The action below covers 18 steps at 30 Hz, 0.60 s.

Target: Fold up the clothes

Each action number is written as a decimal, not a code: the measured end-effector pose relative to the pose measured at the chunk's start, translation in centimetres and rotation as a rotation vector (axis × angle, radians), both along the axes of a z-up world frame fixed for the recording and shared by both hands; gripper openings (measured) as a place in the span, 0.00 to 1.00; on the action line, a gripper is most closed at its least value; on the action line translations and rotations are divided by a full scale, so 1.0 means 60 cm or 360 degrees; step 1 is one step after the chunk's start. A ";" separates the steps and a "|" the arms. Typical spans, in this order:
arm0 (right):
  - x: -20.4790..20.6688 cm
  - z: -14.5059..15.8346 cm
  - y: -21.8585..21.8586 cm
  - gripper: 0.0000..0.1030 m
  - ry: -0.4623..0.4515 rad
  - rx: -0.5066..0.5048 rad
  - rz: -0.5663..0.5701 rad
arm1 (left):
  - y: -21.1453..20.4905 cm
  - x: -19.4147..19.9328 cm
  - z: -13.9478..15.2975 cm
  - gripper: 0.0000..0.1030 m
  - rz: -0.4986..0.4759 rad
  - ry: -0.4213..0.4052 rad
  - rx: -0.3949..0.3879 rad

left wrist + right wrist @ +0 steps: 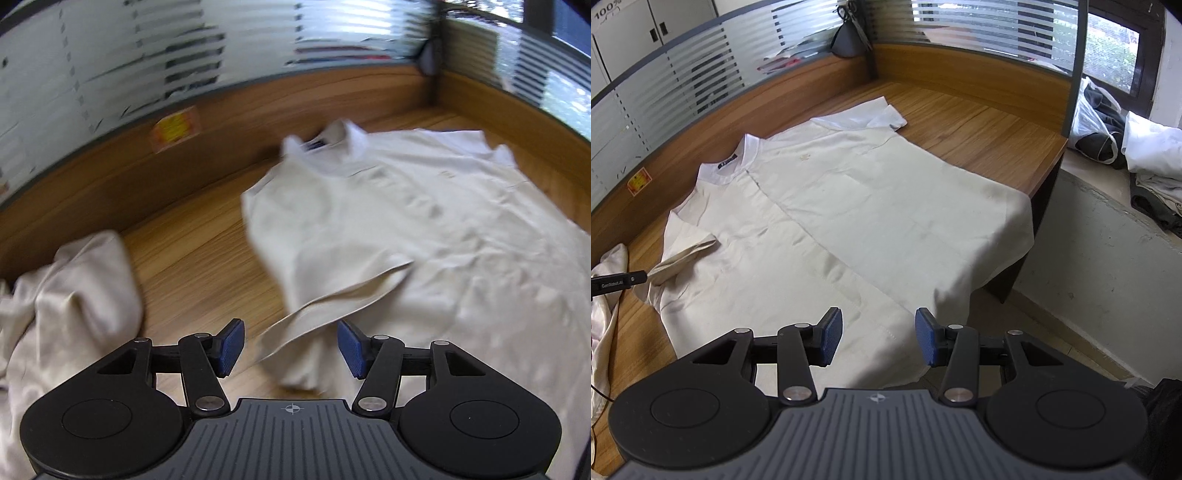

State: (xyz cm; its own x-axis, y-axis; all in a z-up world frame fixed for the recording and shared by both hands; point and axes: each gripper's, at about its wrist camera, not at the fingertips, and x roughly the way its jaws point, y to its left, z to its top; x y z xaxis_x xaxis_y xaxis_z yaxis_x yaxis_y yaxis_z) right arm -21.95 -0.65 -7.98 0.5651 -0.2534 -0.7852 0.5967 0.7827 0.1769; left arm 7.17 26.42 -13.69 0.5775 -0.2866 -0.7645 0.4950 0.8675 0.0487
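**Cream shirt spread across the corner desk, both grippers open above it**

Nearest us, our right gripper (879,338) hangs over the shirt's hem with its blue pads standing apart and nothing between them. Our left gripper (288,345) is likewise parted; the folded-in sleeve (332,291) lies just beyond its pads, and we cannot tell whether the cloth touches either pad, though neither presses on it.

The cream shirt (827,221) lies face up on a wooden desk (979,125) whose grain shows bare around it. A low wooden rim runs along the desk's back and side, topped by frosted, striped glass partitions (683,85). An orange sticker (639,181) sits on the rim near the collar. A dark lamp shade (846,42) stands in the far corner. Beyond the desk's right edge we see a grey floor (1108,266) with a plastic bag (1097,118) and heaped clothes. A second pale garment (66,310) lies crumpled at the desk's left, apart from the shirt.

The shirt's long axis runs from the collar (738,158), at the far left by the rim, toward the hem near us at the right. One lower corner drapes over the desk's edge. The far sleeve (875,114) lies spread flat toward the corner.
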 end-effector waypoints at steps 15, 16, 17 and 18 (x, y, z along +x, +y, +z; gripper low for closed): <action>0.005 0.002 0.014 0.48 0.0067 -0.0036 0.0018 | 0.018 0.001 -0.024 0.08 -0.0101 0.0044 -0.0244; 0.004 0.002 0.013 0.48 0.0070 -0.0036 0.0017 | 0.010 -0.013 -0.018 0.08 -0.0161 -0.0008 -0.0211; 0.003 0.001 0.012 0.48 0.0073 -0.0036 0.0020 | -0.001 -0.027 -0.016 0.08 -0.0234 -0.0054 -0.0150; 0.004 0.001 0.012 0.48 0.0074 -0.0037 0.0023 | -0.012 -0.041 -0.014 0.08 -0.0308 -0.0100 -0.0089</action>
